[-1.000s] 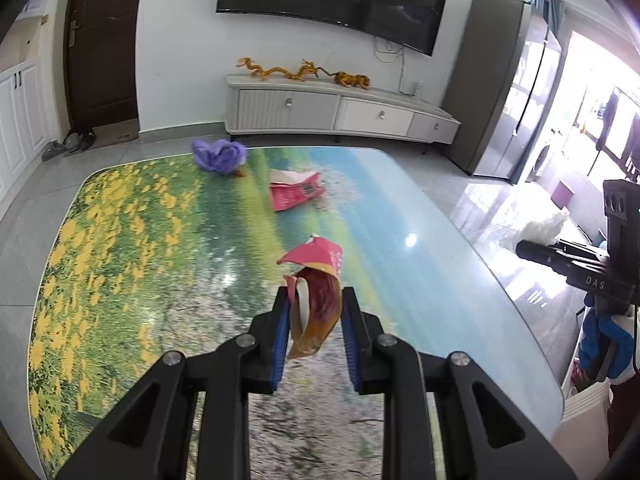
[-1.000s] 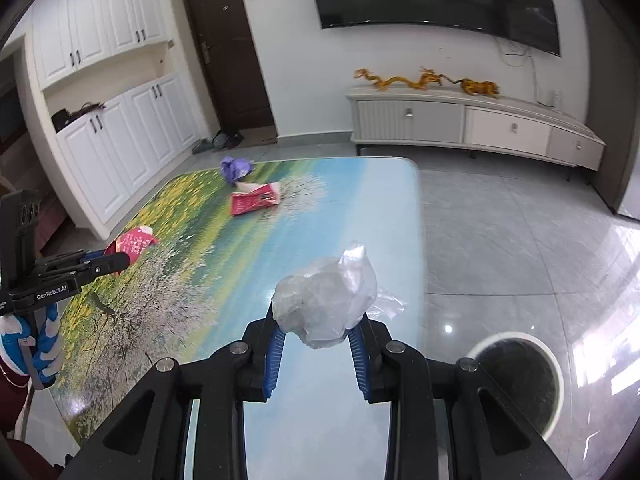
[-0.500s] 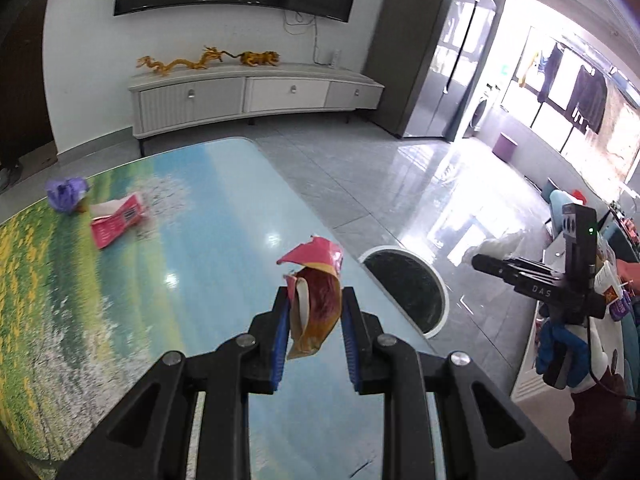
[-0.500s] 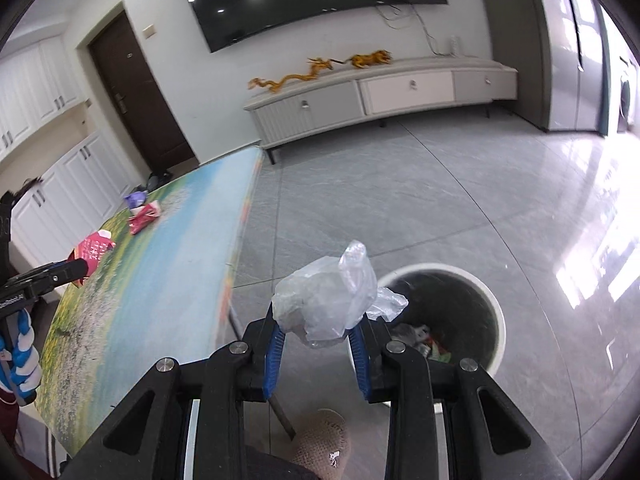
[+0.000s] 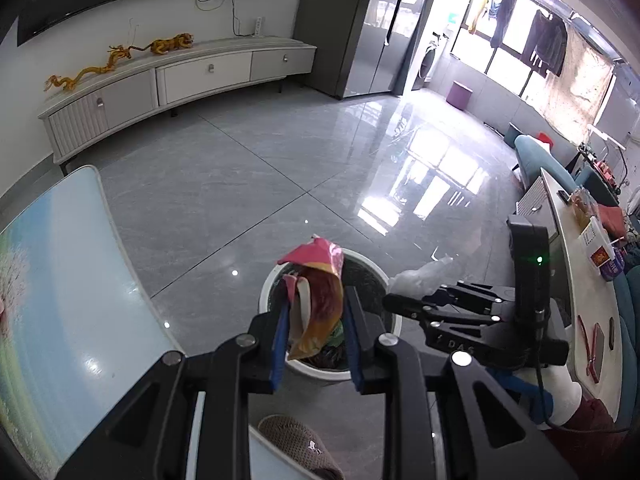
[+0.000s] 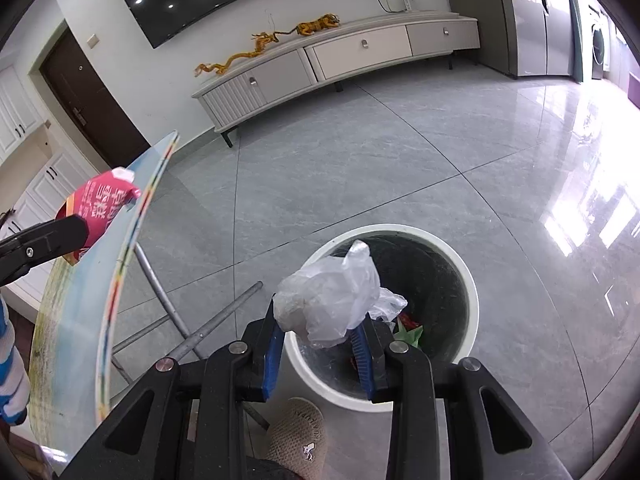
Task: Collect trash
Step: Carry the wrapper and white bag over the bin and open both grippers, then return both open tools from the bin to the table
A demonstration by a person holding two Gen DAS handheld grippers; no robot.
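While your left gripper [image 5: 316,320] clamps the snack wrapper [image 5: 316,300], your right gripper [image 6: 320,332] — jaws just easing apart — pinches the plastic bag [image 6: 332,296], the bin [image 6: 468,280] below both.

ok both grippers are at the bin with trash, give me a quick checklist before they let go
1. Left gripper holds the snack wrapper between its pads: ok.
2. Right gripper has the clear plastic bag between its pads; its jaws have just been opening: ok.
3. Wrapper lines up with the mouth of the white bin in the left wrist view: ok.
4. Bag lines up with the bin mouth in the right wrist view, though it sits toward the near left rim: ok, marginal.
5. Room left in the bin: ok, only some scraps at the bottom.
6. How high each piece sits above the rim: cannot tell.
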